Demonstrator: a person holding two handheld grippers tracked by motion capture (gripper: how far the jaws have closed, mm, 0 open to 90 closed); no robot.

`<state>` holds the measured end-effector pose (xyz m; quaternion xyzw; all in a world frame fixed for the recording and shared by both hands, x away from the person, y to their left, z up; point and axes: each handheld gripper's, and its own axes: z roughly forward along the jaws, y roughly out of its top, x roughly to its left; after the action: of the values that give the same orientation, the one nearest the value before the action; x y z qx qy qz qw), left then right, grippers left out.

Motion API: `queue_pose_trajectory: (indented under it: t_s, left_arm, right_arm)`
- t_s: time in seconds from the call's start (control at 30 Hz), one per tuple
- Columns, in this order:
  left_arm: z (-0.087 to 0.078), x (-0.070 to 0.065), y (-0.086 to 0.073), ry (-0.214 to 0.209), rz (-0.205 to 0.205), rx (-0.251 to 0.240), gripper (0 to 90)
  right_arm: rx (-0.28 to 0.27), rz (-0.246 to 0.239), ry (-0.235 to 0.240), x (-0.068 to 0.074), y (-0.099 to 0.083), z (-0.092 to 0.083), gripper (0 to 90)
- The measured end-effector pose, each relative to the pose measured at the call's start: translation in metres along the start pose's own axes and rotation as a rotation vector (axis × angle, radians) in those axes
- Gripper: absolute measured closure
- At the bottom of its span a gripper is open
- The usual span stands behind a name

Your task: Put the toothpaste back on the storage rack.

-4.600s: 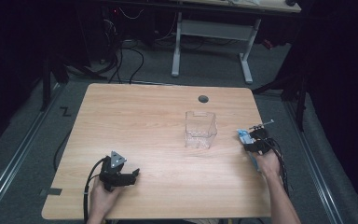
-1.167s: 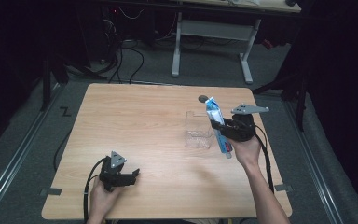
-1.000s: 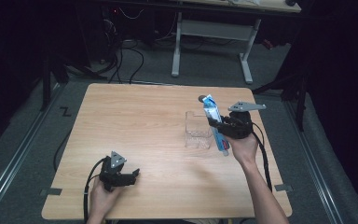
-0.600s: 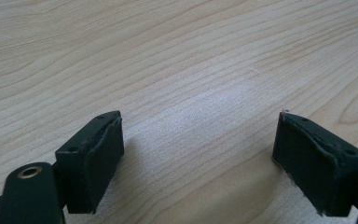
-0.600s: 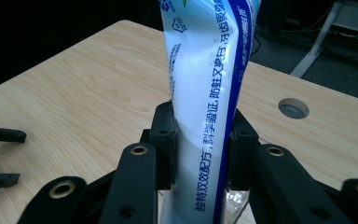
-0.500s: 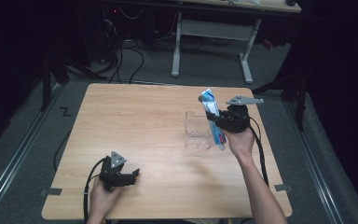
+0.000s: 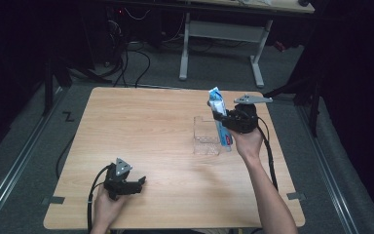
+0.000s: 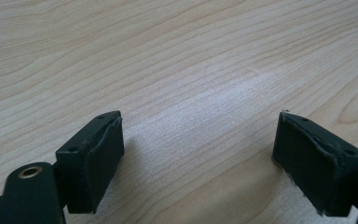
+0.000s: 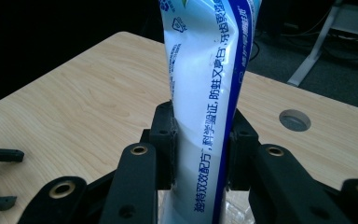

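My right claw (image 9: 200, 154) is clamped on a white-and-blue soft plastic toothpaste tube (image 9: 207, 93), both pads squeezing its middle. In the high view the tube (image 7: 220, 122) stands nearly upright, right of centre, its lower end at the right edge of a small clear plastic box (image 7: 206, 136) on the light wooden table (image 7: 141, 126). My left claw (image 7: 139, 184), lower left, rests open and empty.

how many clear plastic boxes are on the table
1. The clear box stands right of the table's middle, beside the toothpaste tube that the right gripper holds upright. None seems hidden.
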<state>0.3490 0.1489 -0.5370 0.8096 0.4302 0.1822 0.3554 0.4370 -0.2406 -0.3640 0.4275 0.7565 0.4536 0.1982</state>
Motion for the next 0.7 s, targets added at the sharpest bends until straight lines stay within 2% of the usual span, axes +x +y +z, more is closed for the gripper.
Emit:
queue_pose_trajectory:
  t_s: [0.53,0.57,0.7]
  left_arm:
    - [0.0,0.0,0.0,-0.001,0.001,0.001,16.6]
    - [0.0,0.0,0.0,-0.002,0.002,0.001,16.6]
    - [0.0,0.0,0.0,-0.001,0.002,0.001,16.5]
  right_arm:
    - [-0.002,-0.007,-0.021,0.004,0.013,0.02,69.7]
    - [-0.005,0.004,-0.019,0.002,0.013,0.021,69.5]
    - [-0.026,-0.006,-0.028,0.003,0.013,0.024,69.4]
